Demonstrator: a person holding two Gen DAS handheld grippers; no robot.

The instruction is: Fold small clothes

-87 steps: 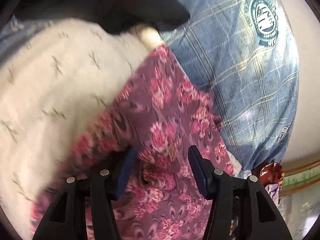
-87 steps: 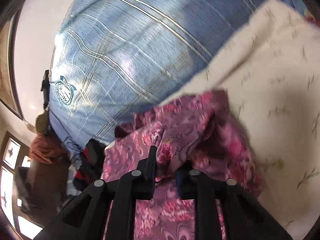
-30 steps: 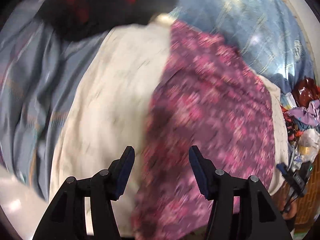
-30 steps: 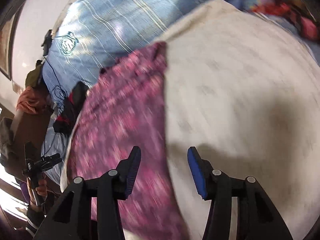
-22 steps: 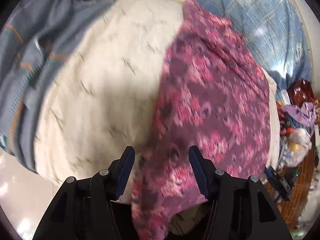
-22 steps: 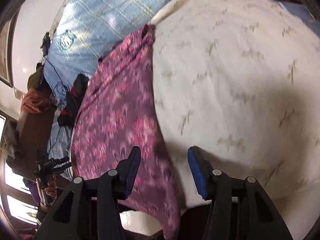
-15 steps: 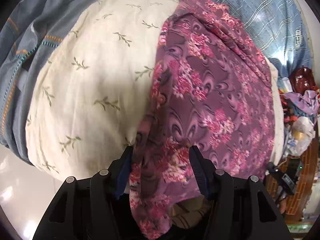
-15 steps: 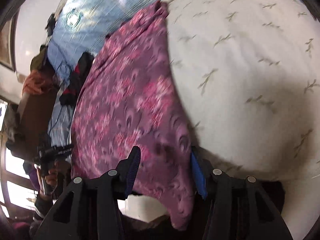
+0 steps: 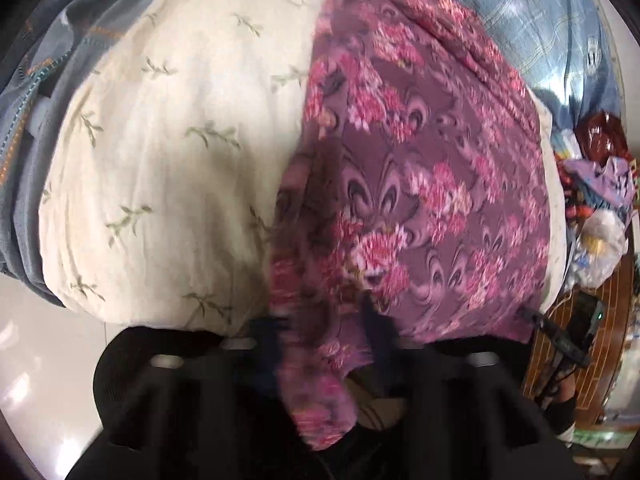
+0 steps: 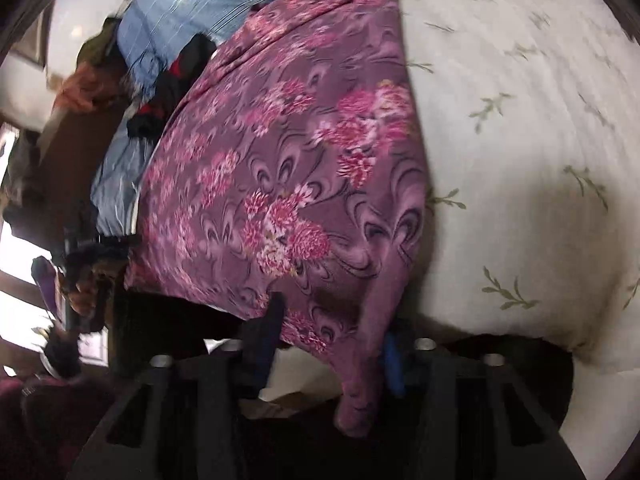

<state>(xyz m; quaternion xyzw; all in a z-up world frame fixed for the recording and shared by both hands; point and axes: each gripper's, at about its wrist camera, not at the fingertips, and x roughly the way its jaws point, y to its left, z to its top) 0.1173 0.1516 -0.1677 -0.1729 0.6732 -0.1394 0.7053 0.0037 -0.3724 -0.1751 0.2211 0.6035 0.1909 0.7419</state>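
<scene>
Left wrist view: a purple flowered cloth [image 9: 420, 184] lies spread along the right part of a cream sheet with a green sprig print [image 9: 168, 152], which covers a rounded, padded surface. The near edge of the cloth hangs over the front of that surface and drops down between the fingers of the left gripper [image 9: 324, 344]. Its jaws have just been closing, and the blurred dark fingers now stand close together with the hanging corner of the cloth pinched between them. A blue-grey blanket [image 9: 36, 80] with a stitched border lies to the left of the sheet, and a blue checked cover [image 9: 552, 20] lies beyond the cloth at upper right. A heap of bags and small clutter [image 9: 600, 216] sits at the far right, beside a wooden piece of furniture [image 9: 560, 360]. Pale floor [image 9: 44, 360] shows at lower left.

Right wrist view: the same cloth [image 10: 288, 168] runs up the left part of the cream sheet [image 10: 520, 160], and its other near corner trails down into the right gripper [image 10: 332, 344]. Those jaws too have just been closing; a hanging fold of the cloth sits between the dark finger and the one with the blue pad [image 10: 394, 364], gathered against the pad. Away at the left edge, a hand [image 10: 82, 284] holds the other gripper's handle, blurred
</scene>
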